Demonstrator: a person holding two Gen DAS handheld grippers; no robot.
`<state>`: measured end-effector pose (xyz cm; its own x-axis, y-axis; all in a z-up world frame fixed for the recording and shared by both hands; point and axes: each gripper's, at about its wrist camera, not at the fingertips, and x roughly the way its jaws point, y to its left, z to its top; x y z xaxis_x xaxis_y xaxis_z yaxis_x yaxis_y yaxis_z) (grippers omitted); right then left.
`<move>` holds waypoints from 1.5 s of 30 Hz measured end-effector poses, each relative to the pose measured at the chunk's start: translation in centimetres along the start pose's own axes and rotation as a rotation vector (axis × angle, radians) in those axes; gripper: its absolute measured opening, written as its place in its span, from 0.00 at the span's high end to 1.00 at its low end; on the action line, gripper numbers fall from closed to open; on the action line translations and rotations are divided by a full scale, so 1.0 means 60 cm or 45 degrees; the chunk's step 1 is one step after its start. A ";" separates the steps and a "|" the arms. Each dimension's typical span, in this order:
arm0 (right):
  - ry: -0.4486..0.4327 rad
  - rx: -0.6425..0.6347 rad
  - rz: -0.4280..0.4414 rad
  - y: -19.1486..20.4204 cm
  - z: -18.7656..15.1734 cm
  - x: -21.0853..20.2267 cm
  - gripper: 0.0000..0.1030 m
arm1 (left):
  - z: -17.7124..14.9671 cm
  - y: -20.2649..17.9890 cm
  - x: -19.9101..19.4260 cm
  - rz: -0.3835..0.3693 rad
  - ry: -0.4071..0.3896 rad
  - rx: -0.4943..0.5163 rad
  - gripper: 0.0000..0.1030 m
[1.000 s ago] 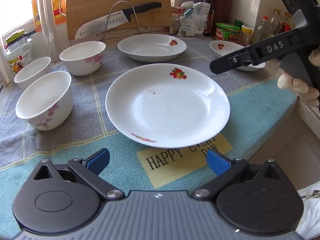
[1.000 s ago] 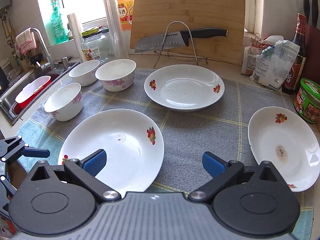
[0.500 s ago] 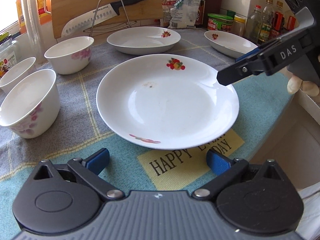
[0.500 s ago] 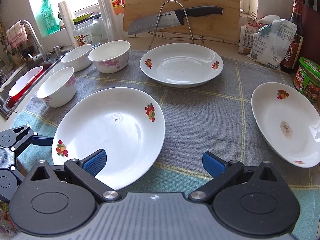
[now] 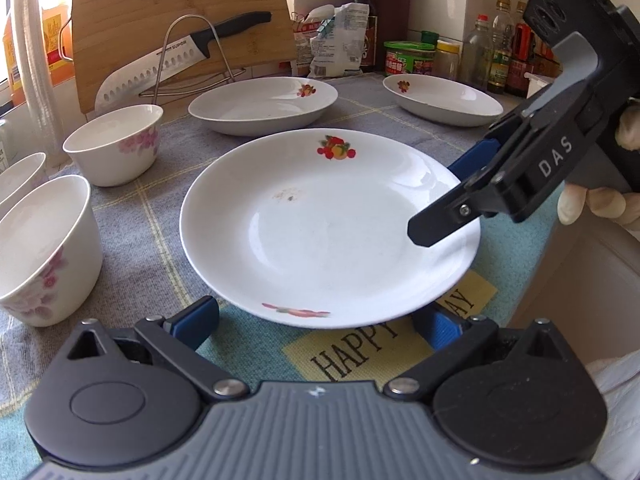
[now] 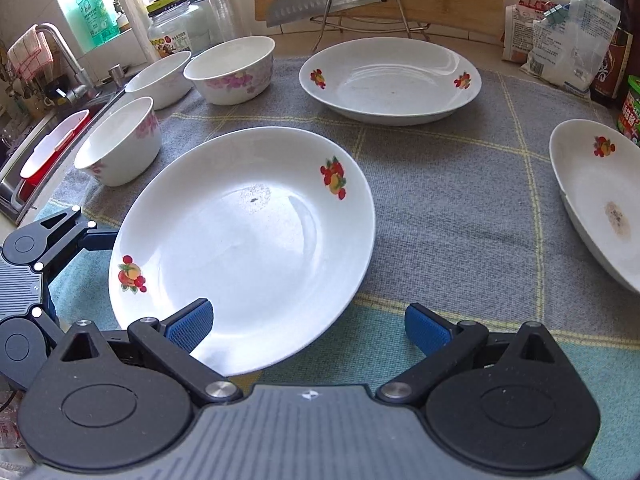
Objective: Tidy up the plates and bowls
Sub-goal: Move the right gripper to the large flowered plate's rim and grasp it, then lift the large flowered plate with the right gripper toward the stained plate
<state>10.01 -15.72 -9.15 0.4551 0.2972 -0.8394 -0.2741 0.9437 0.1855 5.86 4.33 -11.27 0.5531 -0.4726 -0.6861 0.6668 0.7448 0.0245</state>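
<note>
Left wrist view: the left gripper (image 5: 320, 322) gapes wide at the near rim of the fruit-print plate (image 5: 320, 220) on the checked cloth (image 5: 160, 216); neither pad visibly touches it. Right gripper (image 6: 308, 324) is equally wide, its left pad (image 6: 190, 324) over the plate's near-right rim; contact unclear.

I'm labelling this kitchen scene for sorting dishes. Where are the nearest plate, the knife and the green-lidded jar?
nearest plate (image 5: 320, 240), left wrist view, on its white centre.
knife (image 5: 168, 64), left wrist view, on the dimpled blade.
green-lidded jar (image 5: 409, 58), left wrist view, on its red label.
</note>
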 end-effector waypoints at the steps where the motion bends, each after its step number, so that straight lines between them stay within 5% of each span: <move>1: 0.005 -0.007 0.004 0.003 0.002 0.003 0.00 | 0.000 0.001 0.000 -0.006 -0.003 0.005 0.00; 25: 0.082 -0.232 0.165 0.005 0.090 0.061 0.00 | 0.009 0.004 0.005 -0.048 0.000 0.049 0.00; 45: 0.132 -0.122 0.345 -0.033 0.123 0.065 0.06 | 0.008 0.008 0.003 -0.081 -0.010 0.083 0.00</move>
<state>18.58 -15.36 -9.02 0.2668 0.5148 -0.8148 -0.4546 0.8127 0.3645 6.55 4.37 -11.04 0.5127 -0.5219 -0.6818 0.7315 0.6813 0.0285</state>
